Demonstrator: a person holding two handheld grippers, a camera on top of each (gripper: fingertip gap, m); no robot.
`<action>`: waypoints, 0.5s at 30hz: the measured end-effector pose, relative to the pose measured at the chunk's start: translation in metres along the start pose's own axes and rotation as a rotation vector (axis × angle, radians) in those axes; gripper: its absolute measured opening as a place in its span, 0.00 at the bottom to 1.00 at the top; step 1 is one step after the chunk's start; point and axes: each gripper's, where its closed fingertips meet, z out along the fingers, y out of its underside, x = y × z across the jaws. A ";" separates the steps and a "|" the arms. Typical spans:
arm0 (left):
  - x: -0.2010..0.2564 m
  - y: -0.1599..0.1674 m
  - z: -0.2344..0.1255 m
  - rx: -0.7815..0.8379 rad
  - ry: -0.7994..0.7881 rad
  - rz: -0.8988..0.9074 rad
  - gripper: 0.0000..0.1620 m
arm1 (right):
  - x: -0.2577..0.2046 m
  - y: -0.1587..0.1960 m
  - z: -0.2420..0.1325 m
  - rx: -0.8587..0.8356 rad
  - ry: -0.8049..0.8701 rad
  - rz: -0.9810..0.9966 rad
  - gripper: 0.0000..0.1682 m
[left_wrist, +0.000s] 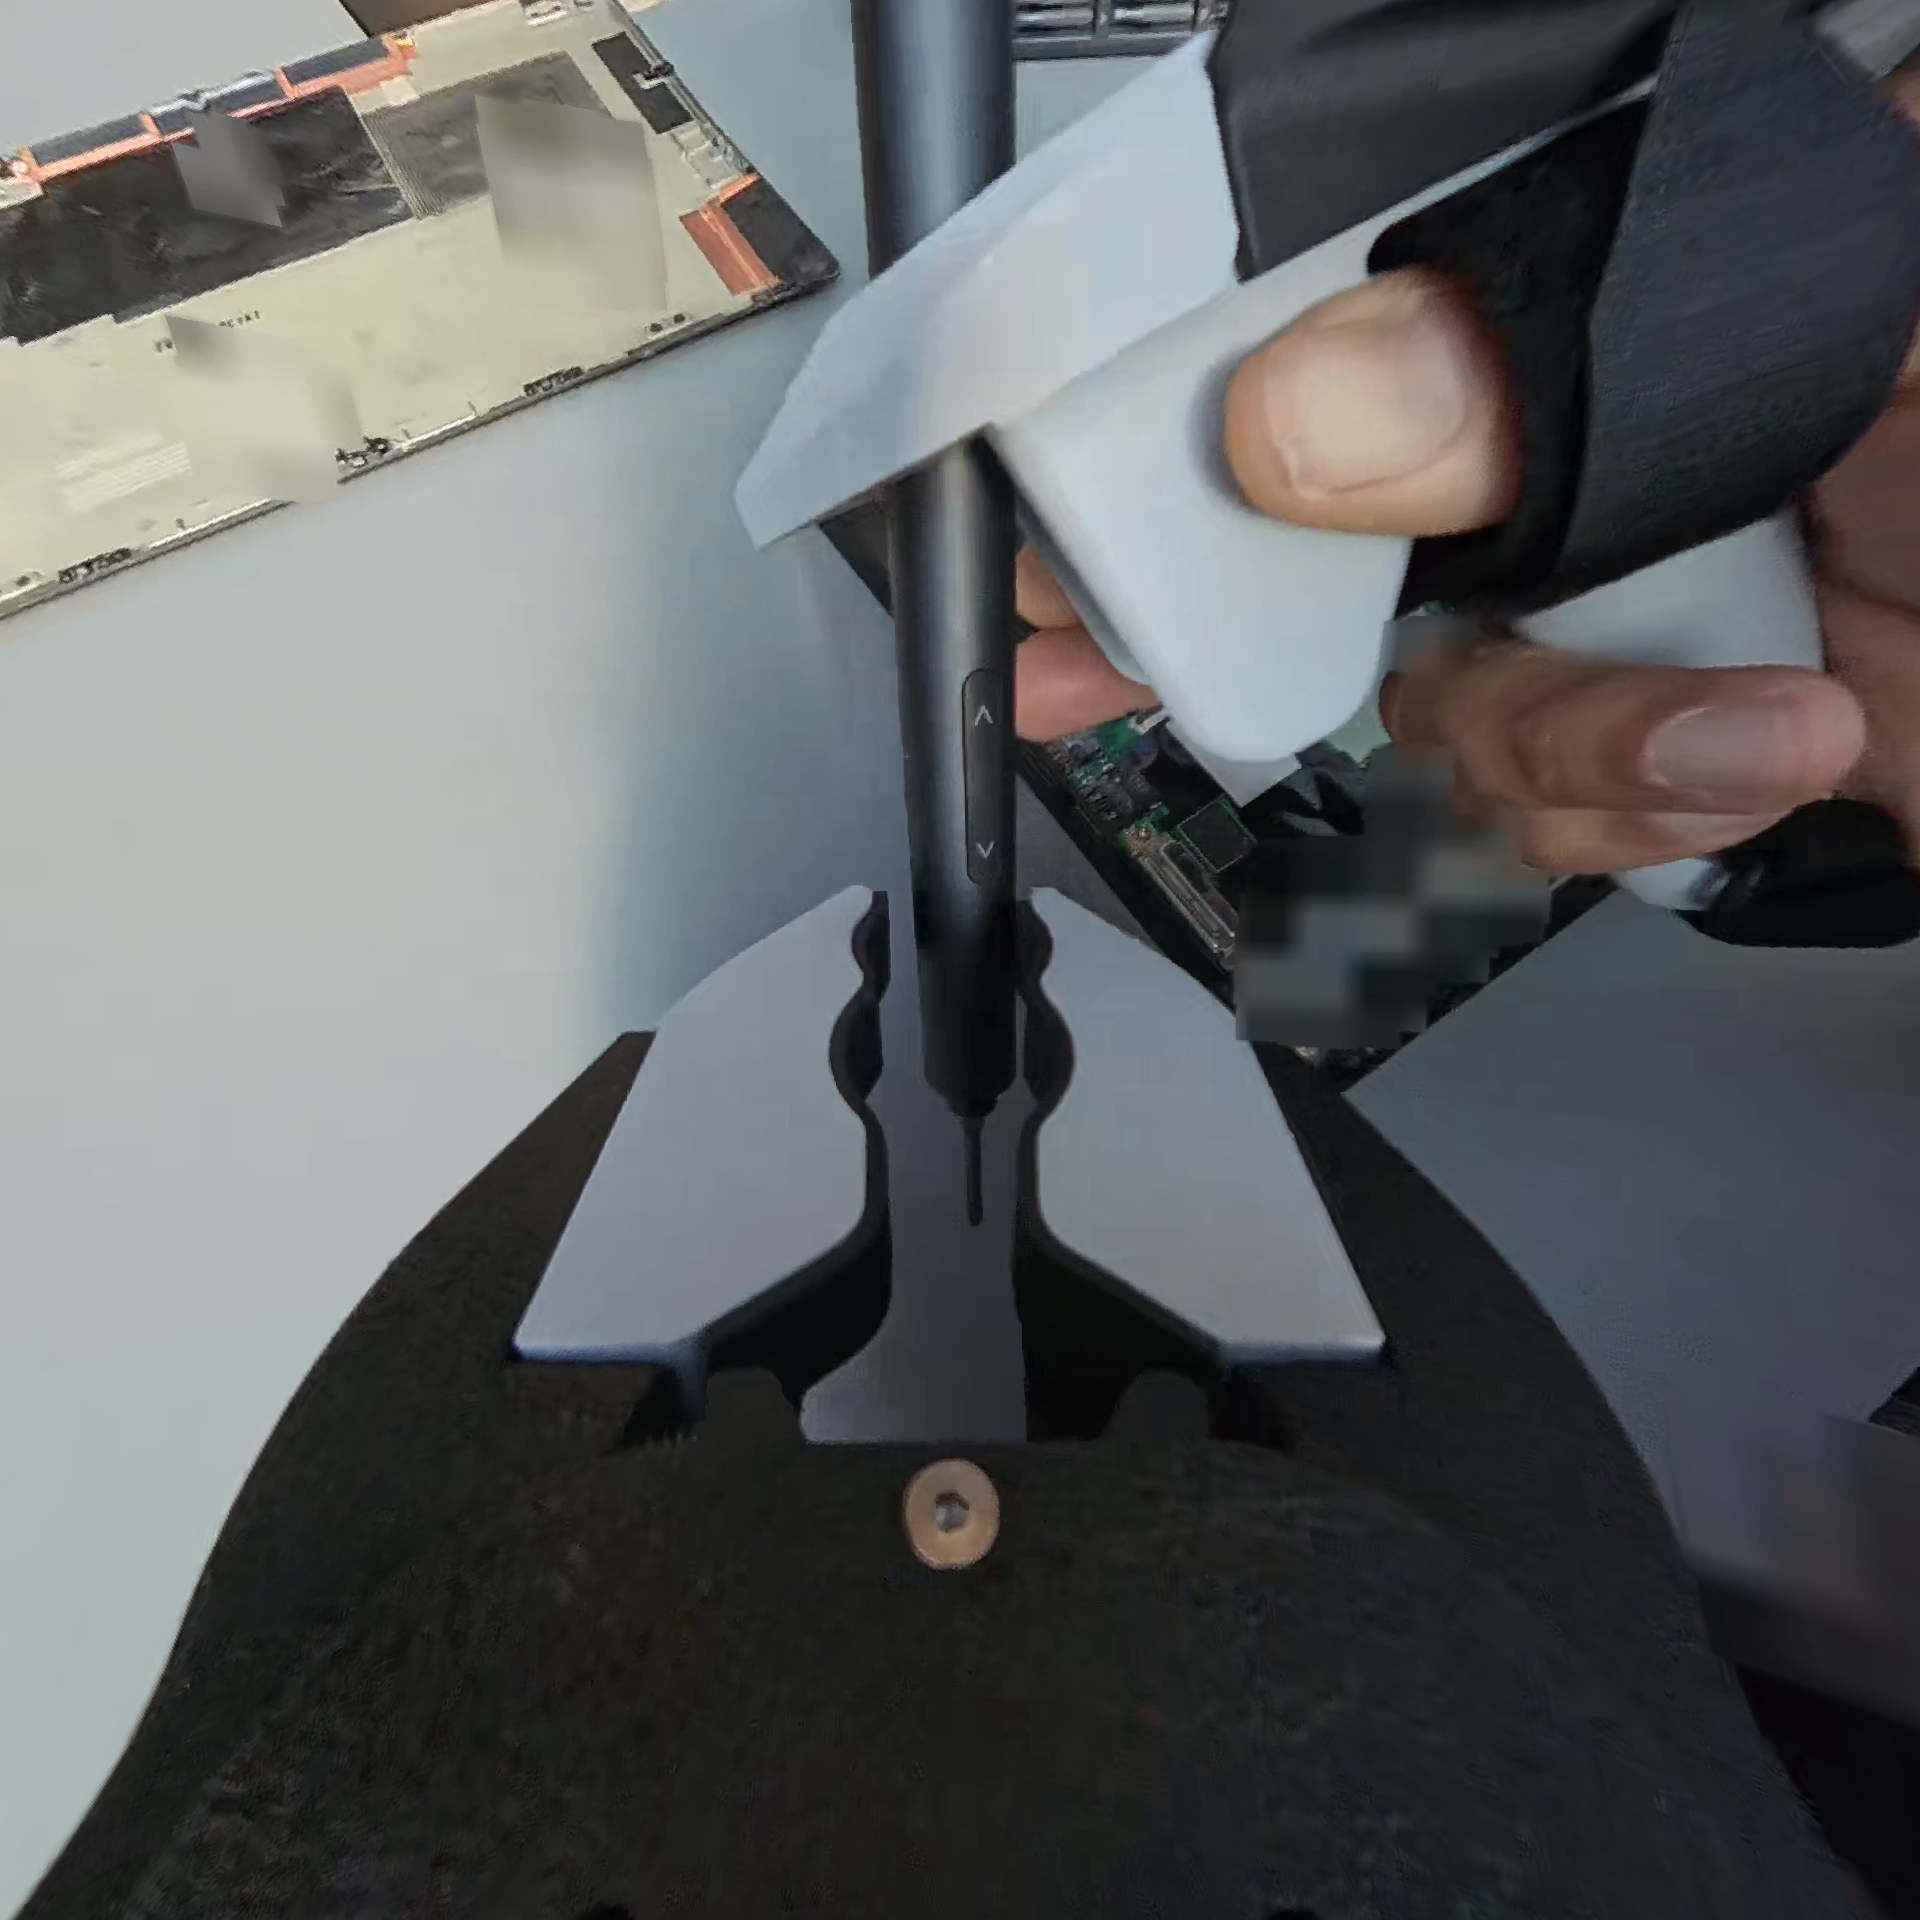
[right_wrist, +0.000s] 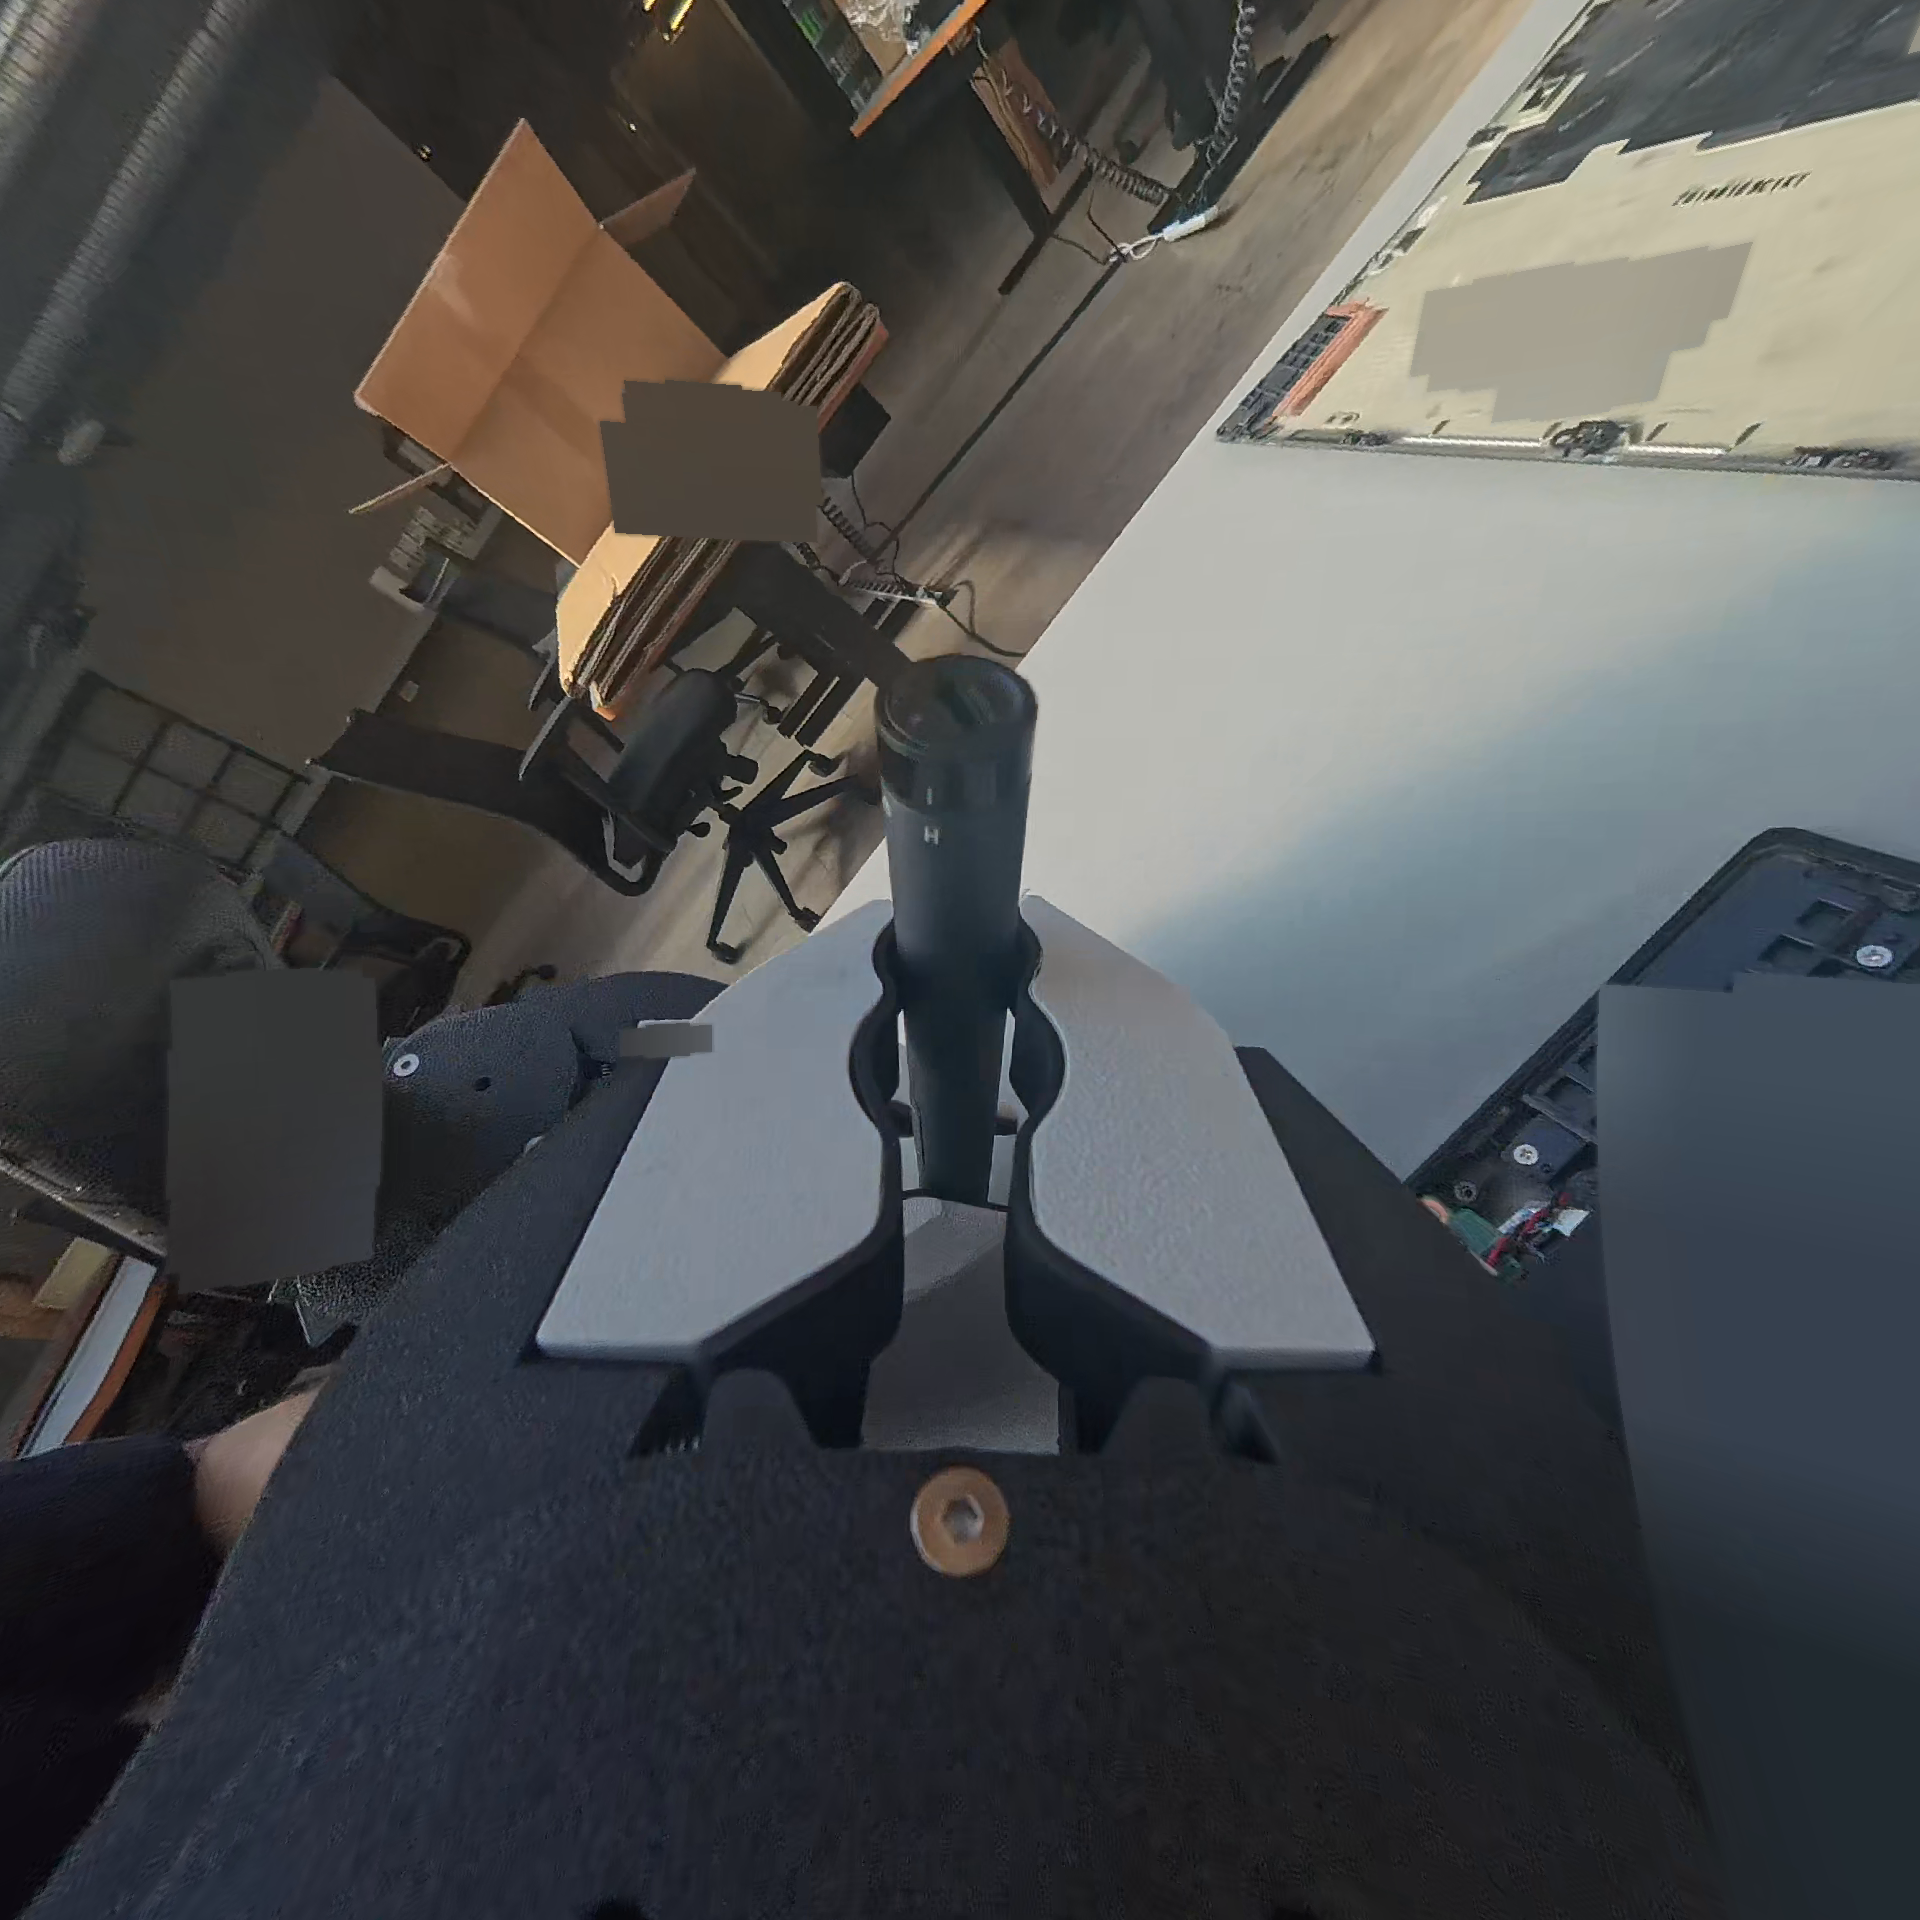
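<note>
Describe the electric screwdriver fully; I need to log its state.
The electric screwdriver is a slim, dark grey, matte pen-shaped tool, seemingly metal, with a two-arrow rocker button and a thin bit pointing toward the camera. The right hand-held gripper is shut around its body. Its tapered end sits between the left hand-held gripper fingers, contact unclear.

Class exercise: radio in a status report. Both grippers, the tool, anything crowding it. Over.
Right gripper shut on electric screwdriver. Left gripper closed around its lower barrel, bit between the fingers. Opened laptop beside, removed bottom cover beyond. Over.
</note>
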 end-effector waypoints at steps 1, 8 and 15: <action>0.000 0.006 0.000 -0.020 -0.016 0.008 0.11 | -0.002 0.004 0.003 -0.013 -0.002 0.006 0.10; -0.015 0.043 -0.020 -0.127 -0.032 -0.042 0.10 | -0.006 0.036 0.010 -0.211 -0.045 -0.033 0.13; -0.045 0.089 -0.035 -0.350 -0.085 -0.183 0.10 | 0.038 0.041 -0.015 -0.469 0.214 -0.721 0.26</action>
